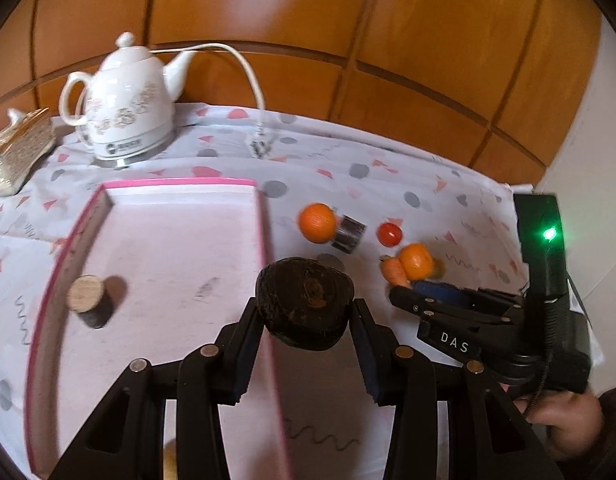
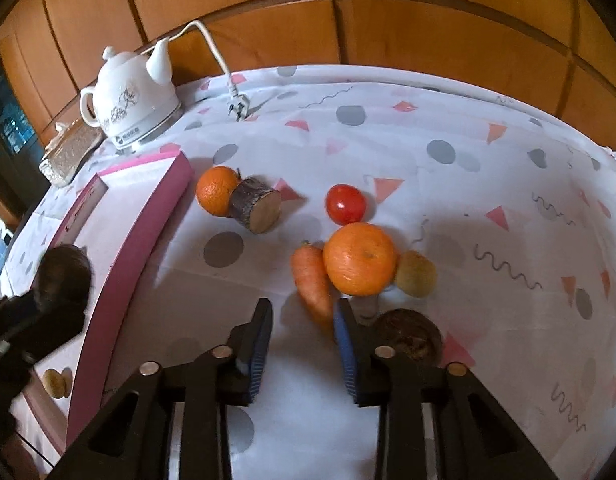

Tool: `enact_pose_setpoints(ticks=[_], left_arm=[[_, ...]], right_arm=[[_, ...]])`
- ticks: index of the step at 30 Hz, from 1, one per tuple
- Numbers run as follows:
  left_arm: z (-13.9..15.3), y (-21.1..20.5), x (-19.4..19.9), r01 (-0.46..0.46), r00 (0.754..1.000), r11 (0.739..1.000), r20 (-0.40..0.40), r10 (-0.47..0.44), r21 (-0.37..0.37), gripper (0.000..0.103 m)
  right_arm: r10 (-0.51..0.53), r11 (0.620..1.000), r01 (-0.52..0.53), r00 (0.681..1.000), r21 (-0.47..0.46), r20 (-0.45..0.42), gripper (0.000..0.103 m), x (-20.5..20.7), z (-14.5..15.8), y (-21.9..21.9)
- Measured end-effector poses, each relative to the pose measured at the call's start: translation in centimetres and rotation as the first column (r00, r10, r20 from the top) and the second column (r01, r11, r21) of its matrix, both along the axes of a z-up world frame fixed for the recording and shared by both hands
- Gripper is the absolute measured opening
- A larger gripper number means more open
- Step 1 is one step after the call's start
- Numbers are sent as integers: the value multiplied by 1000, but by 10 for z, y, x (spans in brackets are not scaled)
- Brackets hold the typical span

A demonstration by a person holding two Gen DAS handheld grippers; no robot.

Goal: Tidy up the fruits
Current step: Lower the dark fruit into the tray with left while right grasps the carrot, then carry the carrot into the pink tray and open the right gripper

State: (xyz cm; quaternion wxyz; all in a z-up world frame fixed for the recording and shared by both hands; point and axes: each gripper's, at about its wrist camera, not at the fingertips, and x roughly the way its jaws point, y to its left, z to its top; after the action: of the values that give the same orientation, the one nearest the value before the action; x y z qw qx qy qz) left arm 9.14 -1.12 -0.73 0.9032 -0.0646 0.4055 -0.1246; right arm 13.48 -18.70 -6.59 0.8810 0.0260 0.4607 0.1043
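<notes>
Dark round fruit (image 1: 303, 304) is clamped in left gripper (image 1: 305, 316), held over the pink tray's (image 1: 263, 216) right rim. Right gripper (image 2: 303, 320) is seen w/ jaws apart, nothing pinched, carrot (image 2: 312, 276) tip just btwn the pads.

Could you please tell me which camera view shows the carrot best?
The right wrist view: the carrot lies whole and close, just ahead of the right claw, beside the big orange. In the left wrist view it is small, and the right claw covers its lower end.

Both wrist views look steeply down, close, sharing the pink tray (image 1: 263, 240) and oranges.
</notes>
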Motion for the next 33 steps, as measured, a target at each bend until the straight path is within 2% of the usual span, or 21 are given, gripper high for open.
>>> enact_pose_setpoints(ticks=[3, 4, 9, 13, 15, 17, 33], left_arm=[[3, 17, -1, -38, 999, 999, 7, 38, -1, 44], [1, 24, -1, -58, 998, 998, 8, 58, 8, 44], [-11, 49, 2, -137, 990, 990, -18, 137, 42, 45], [-22, 61, 2, -174, 983, 983, -44, 176, 56, 45], [-23, 62, -2, -185, 982, 980, -31, 188, 78, 51], [-25, 64, -3, -192, 980, 978, -29, 195, 78, 52], [-14, 62, -30, -206, 978, 976, 1, 207, 73, 58]], right_arm=[[3, 1000, -3, 1000, -22, -3, 29, 5, -3, 5], [6, 999, -6, 1000, -33, -5, 24, 8, -5, 7], [15, 998, -15, 1000, -60, 0, 13, 15, -8, 10], [30, 998, -29, 1000, -56, 7, 13, 12, -5, 11], [42, 998, -42, 999, -47, 13, 13, 5, -2, 12], [57, 998, -56, 998, -29, 21, 13, -3, 3, 15], [125, 990, -129, 990, 60, 67, 13, -46, 24, 43]])
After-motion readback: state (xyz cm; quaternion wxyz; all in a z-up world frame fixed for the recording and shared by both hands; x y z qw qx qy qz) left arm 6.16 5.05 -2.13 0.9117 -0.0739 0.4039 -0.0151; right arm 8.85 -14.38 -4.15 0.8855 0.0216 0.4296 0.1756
